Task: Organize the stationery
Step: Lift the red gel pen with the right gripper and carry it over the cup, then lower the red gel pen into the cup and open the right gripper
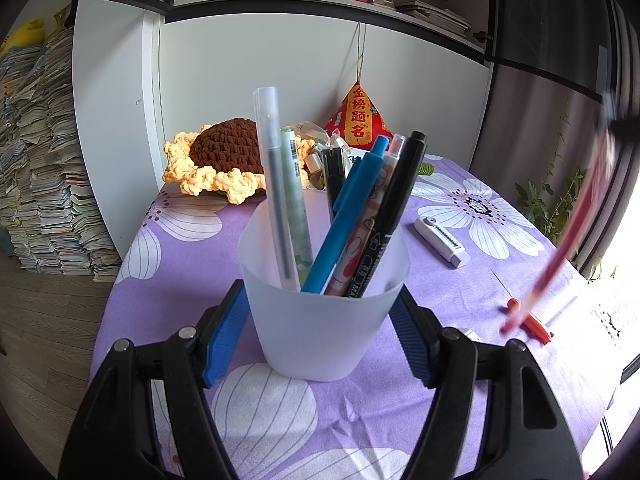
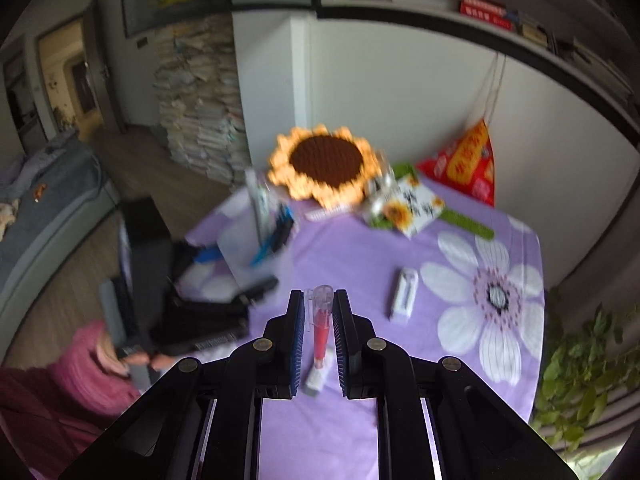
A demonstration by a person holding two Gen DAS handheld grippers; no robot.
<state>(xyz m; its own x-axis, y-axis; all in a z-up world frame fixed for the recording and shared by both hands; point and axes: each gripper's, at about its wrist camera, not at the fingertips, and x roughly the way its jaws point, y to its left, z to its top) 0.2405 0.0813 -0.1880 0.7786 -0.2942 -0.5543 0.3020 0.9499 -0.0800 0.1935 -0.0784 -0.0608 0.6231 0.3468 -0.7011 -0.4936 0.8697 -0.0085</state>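
Left gripper [image 1: 320,320] clamped on frosted pen cup [image 1: 320,312], blue pads pressed to the cup wall at 9 and 3 o'clock; cup upright on purple floral tablecloth [image 1: 180,264]. Inside the cup: clear-capped pen [image 1: 274,184], blue pen [image 1: 348,216], black marker [image 1: 390,216], among others, leaning toward 12–1 o'clock. White correction tape [image 1: 442,242] flat on the cloth at 2 o'clock from the cup, well apart. Orange pen [image 1: 530,320] on the cloth at 3 o'clock.

Right gripper [image 2: 318,320] closed on red pen [image 2: 322,320] — clear cap toward 12 o'clock, above the fingertips; tilted down over the cloth. Pink sleeve [image 2: 96,364] at 8 o'clock beside the left tool. Crochet sunflower [image 2: 324,164] at 12 o'clock, blurred.
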